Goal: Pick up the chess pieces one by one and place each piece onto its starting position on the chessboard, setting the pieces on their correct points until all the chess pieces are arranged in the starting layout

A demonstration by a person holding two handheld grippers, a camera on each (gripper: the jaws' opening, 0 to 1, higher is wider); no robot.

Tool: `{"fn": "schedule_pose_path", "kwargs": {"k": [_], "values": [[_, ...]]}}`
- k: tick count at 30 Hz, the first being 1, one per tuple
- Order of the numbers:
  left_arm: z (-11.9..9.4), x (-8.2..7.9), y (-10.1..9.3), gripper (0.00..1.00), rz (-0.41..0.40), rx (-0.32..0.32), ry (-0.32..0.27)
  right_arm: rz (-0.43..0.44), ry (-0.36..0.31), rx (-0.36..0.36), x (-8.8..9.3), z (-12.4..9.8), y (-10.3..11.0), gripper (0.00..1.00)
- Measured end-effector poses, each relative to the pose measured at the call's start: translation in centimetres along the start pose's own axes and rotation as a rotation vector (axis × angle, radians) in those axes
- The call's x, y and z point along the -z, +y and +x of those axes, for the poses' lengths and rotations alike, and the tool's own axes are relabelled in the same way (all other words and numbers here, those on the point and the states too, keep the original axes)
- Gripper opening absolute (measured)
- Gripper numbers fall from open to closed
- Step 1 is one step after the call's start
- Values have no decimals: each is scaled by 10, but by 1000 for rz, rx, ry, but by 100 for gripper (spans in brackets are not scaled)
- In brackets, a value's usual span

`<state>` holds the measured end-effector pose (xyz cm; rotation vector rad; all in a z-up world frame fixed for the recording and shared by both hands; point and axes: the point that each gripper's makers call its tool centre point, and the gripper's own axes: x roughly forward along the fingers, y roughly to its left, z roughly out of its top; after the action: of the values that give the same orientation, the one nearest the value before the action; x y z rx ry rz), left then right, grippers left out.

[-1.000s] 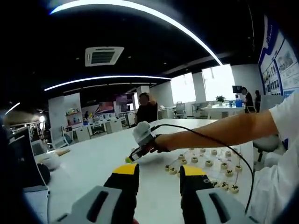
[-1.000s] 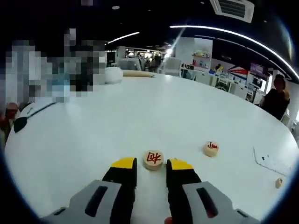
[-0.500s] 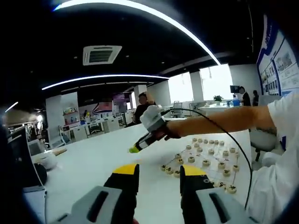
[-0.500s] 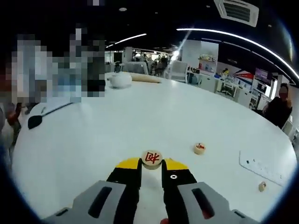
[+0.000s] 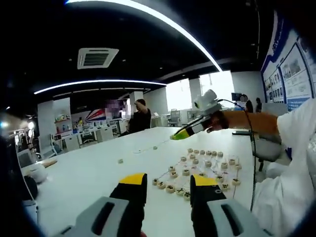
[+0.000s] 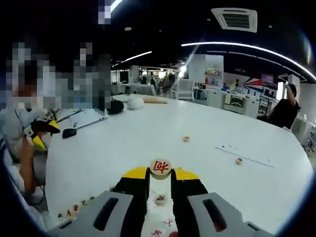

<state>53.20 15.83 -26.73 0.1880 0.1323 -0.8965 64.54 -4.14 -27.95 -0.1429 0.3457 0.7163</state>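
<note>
The right gripper [image 6: 159, 176] fingers clamp a red-marked piece [image 6: 160, 168]. Lower it flat onto its point on the chessboard [image 6: 159, 223] beneath. The left gripper [image 5: 168, 183] fingers stand wide, empty.

Curved ceiling light strips [image 5: 148, 15] and glaring windows [image 5: 197, 89] brighten the white table [image 6: 148, 138] under fisheye bending.

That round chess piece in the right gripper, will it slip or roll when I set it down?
The chess piece looks like a stiff wooden disc, probably light. The right gripper pinches only its rim, so it might pivot. Laid flat it should sit still; dropped on edge it could roll across the smooth white table.
</note>
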Motion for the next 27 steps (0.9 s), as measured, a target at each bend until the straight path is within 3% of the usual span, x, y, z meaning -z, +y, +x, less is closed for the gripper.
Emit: {"fn": "schedule_pose_path", "kwargs": {"k": [2,4,10,19,27], "values": [[4,1,-11,36,9,46,5,14,-26,23,8,-37,-3,19],[5,1,-18,36,9,79,2,8,-17,35,19,-61,-1,19],[5,-5,-31,36,12,127,-22,18,49,109,62,-116,-14,19],[4,-8,-39,36,8,158,-43,-3,153,143,134,-157,-9,19],[4,-8,-42,36,11,170,-45,67,202,196,176,-165,-25,19]]}}
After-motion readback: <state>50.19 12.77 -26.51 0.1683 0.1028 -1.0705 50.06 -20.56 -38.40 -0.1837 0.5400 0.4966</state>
